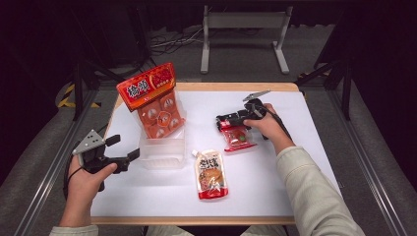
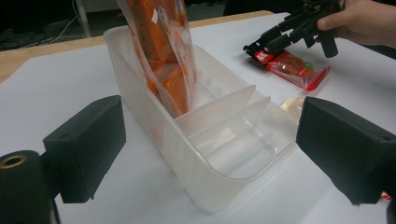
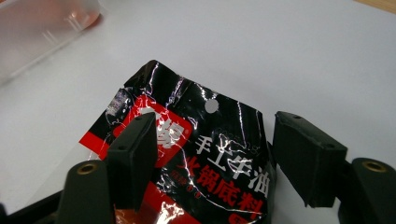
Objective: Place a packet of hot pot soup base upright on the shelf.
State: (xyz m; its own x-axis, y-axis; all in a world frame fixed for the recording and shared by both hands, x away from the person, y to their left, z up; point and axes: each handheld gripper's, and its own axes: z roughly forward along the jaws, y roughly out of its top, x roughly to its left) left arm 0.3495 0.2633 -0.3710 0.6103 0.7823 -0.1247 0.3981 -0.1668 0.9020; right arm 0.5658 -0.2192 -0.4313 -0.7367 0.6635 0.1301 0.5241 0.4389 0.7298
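Observation:
A clear plastic container with dividers stands left of centre, and a tall orange snack bag stands upright in its far end. My left gripper is open just left of the container, its jaws wide apart in front of the container's near wall. A red and black sauce packet lies flat at centre right. My right gripper is open, its jaws straddling the packet's top end, the left jaw over the film. The orange bag leans in the container's back section.
A white and red spouted pouch lies flat near the front edge, right of the container. The white table top has bare room at right and front left. A metal stand is on the floor beyond the table.

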